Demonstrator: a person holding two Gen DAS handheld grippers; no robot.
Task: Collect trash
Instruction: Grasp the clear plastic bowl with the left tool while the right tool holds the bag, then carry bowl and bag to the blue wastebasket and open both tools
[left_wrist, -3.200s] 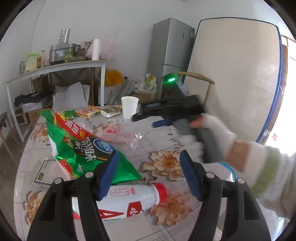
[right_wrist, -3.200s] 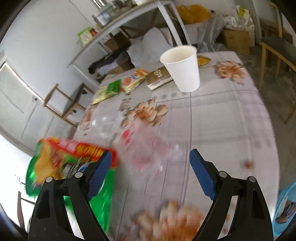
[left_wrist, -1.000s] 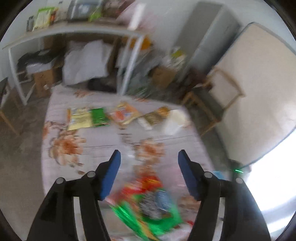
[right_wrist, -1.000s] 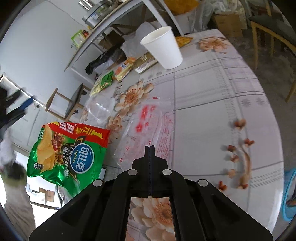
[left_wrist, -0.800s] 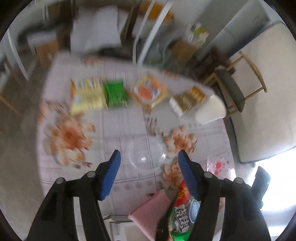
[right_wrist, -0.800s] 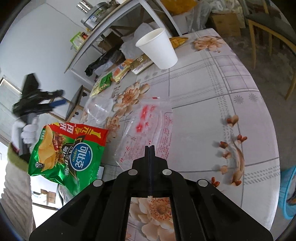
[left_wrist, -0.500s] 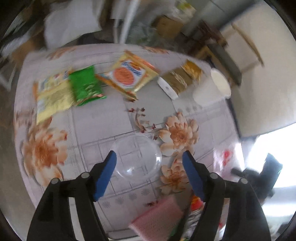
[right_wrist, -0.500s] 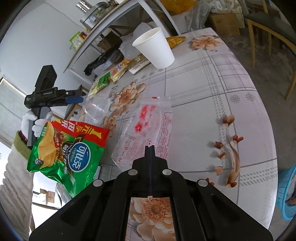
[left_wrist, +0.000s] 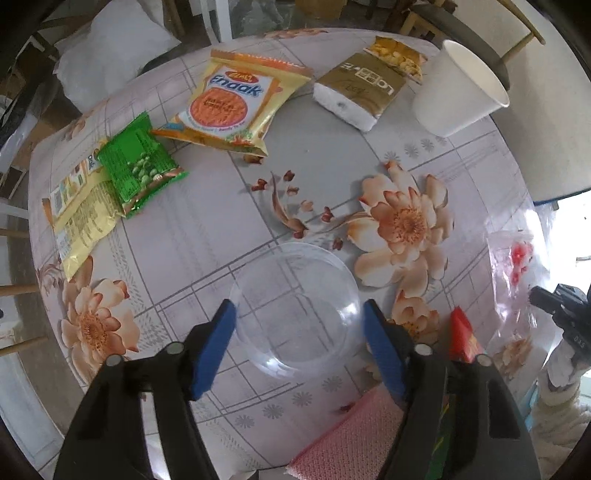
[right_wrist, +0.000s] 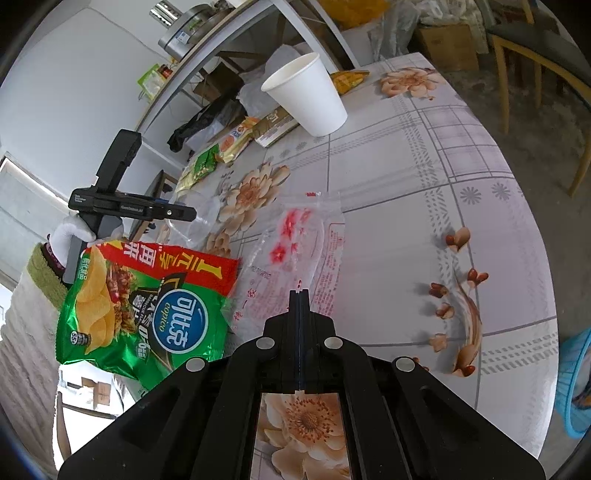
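Left gripper (left_wrist: 297, 328) wide open, empty, straddling clear lid (left_wrist: 297, 308), frame centre. Right gripper (right_wrist: 299, 295) closed on clear bag (right_wrist: 295, 251). Wrappers (left_wrist: 229, 107), cup (left_wrist: 458, 92) uncollected, upper frame.

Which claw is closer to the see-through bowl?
Left. The left claw hangs open right over the see-through bowl, one finger at each side of it. The right claw is shut over the clear bag, farther from the bowl.

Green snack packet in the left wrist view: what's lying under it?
The green snack packet overlaps one end of a yellow wrapper; whatever else lies beneath that covered end is hidden.
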